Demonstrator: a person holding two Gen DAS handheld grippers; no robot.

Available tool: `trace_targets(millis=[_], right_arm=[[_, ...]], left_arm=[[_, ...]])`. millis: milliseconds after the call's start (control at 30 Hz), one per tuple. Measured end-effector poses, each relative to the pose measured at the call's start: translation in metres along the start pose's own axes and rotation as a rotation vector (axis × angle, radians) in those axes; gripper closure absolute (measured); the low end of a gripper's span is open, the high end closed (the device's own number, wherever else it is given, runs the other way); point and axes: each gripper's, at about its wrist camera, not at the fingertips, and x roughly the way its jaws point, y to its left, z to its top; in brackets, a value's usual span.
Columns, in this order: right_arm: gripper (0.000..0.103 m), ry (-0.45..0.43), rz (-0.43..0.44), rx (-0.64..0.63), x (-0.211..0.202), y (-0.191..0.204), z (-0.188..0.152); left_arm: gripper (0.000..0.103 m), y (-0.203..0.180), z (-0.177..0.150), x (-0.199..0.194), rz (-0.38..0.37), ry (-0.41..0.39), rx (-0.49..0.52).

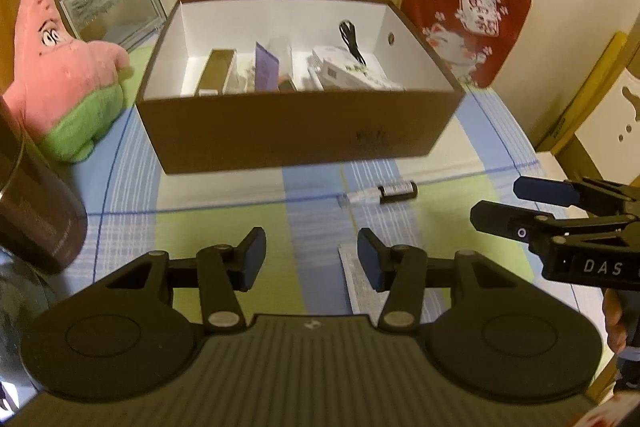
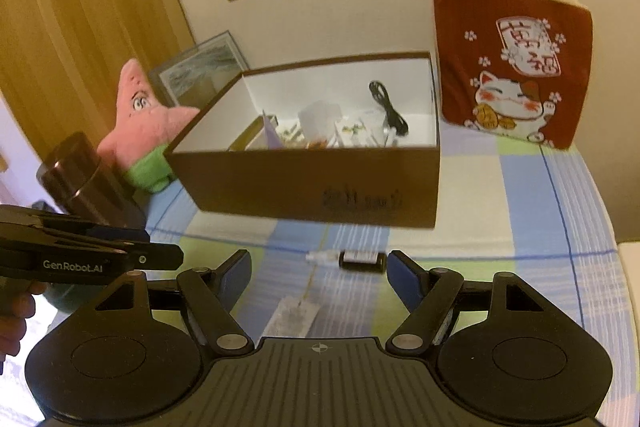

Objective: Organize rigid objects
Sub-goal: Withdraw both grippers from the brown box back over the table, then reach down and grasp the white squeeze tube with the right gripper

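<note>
Both the left hand-held gripper point(image 1: 311, 254) and the right hand-held gripper point(image 2: 319, 276) hang open and empty above the checked bedsheet point(image 1: 224, 223), where the small dark bottle point(image 2: 362, 261) lies just before the brown box point(image 2: 304, 187), likely light, stiff, prone to rolling, best pinched across its middle.

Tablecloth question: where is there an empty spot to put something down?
The checked tablecloth is bare right of the brown box, in front of the lucky-cat cushion. A narrow strip is free between the box and the small dark bottle. It is crowded on the left: the pink star plush and a dark cylinder stand close together. The box already holds things.
</note>
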Motion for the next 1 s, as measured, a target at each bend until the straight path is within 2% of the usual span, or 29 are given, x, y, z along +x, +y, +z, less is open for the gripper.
trace_targets(millis=[500, 1000], right_arm=[[0.031, 0.109, -0.036, -0.005, -0.002, -0.003, -0.047], [0.031, 0.177, -0.081, 0.015, -0.001, -0.019, -0.072]], left_arm=[[0.057, -0.027, -0.044, 0.019, -0.007, 0.108, 0.028], [0.057, -0.049, -0.067, 0.036, -0.009, 0.169, 0.055]])
